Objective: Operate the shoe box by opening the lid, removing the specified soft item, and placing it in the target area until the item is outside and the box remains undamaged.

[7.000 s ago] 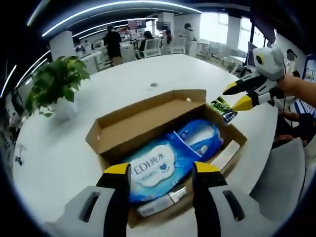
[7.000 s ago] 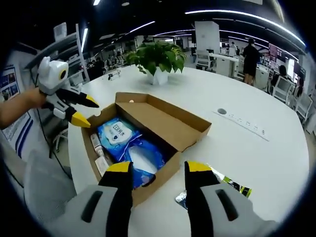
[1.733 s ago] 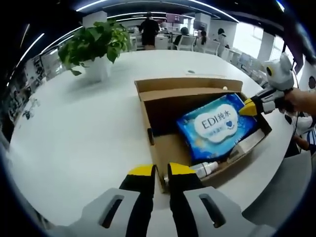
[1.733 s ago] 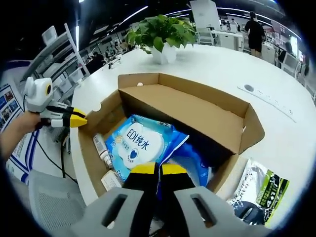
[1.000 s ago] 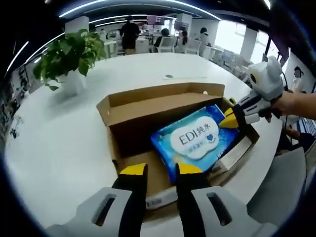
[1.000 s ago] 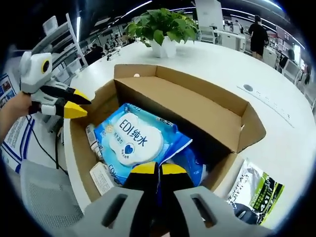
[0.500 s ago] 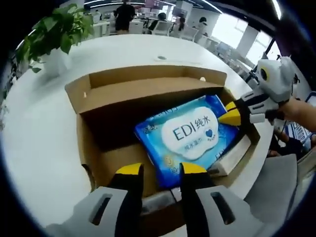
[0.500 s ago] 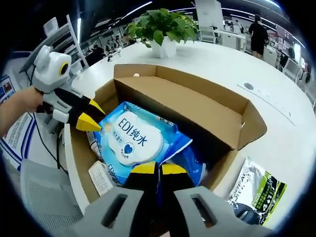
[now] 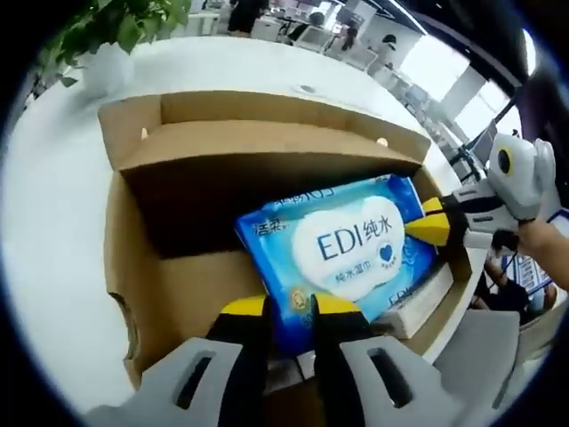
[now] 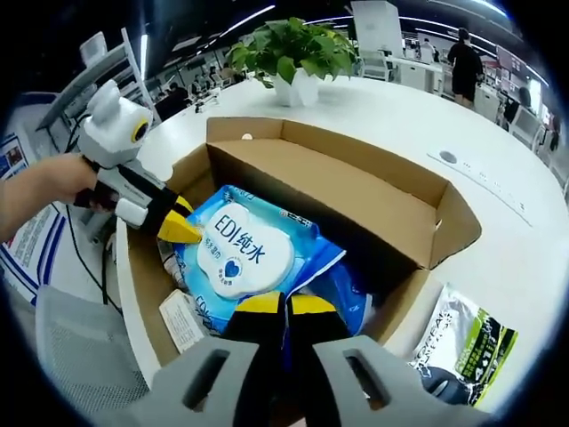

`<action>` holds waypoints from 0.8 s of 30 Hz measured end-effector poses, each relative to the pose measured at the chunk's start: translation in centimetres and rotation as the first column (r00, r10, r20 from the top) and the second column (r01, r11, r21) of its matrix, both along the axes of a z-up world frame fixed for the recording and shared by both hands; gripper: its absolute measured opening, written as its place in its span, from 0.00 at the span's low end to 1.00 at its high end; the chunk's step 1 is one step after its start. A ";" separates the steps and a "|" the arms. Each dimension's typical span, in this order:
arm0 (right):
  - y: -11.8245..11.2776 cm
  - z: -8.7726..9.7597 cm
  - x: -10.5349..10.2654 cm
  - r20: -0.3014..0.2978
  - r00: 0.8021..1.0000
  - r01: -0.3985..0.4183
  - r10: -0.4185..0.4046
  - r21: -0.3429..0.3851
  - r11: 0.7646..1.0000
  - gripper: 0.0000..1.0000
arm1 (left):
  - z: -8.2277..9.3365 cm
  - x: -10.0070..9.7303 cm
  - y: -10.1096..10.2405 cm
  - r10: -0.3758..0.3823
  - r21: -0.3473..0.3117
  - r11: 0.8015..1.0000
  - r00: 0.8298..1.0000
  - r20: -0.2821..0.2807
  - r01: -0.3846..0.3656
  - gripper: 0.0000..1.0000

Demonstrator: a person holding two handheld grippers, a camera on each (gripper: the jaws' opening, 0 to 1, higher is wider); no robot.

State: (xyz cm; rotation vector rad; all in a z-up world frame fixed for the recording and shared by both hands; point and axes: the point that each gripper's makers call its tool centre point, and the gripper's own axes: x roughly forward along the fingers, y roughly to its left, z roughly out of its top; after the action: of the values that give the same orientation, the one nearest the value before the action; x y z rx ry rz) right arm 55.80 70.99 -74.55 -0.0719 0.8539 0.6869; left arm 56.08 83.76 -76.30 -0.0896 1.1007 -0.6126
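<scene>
Yellow-tipped left gripper (image 9: 287,307) pinches the near edge of the blue EDI wet-wipe pack (image 9: 342,249) lying inside the open brown cardboard shoe box (image 9: 151,267). From the right gripper view, the right gripper (image 10: 284,307) is clamped on the pack's opposite blue edge; a green-and-white pouch (image 10: 462,347) lies on the white table (image 10: 498,258) beside the box.

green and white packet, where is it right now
In the right gripper view the green and white packet lies on the white table at lower right, just outside the open shoe box, by its near right corner.
</scene>
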 end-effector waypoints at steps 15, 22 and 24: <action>0.0 0.7 -0.2 -0.003 1.000 0.014 -0.014 0.010 1.000 0.00 | 2.2 -0.6 0.0 0.033 -0.042 0.999 0.997 0.077 -0.030 0.00; -0.3 1.5 -0.3 0.017 1.000 0.009 -0.009 0.008 1.000 0.00 | 3.4 -1.0 -0.3 0.024 -0.047 0.999 0.994 0.102 -0.019 0.00; -0.4 1.8 -0.3 0.022 1.000 0.010 -0.010 0.009 1.000 0.00 | 3.7 -1.0 -0.4 0.023 -0.047 0.999 0.994 0.110 -0.018 0.00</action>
State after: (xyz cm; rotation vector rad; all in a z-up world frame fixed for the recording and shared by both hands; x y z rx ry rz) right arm 55.51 70.60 -72.79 -0.0667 0.8297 0.6795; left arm 55.10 83.33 -72.61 -0.1056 0.9776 -0.6175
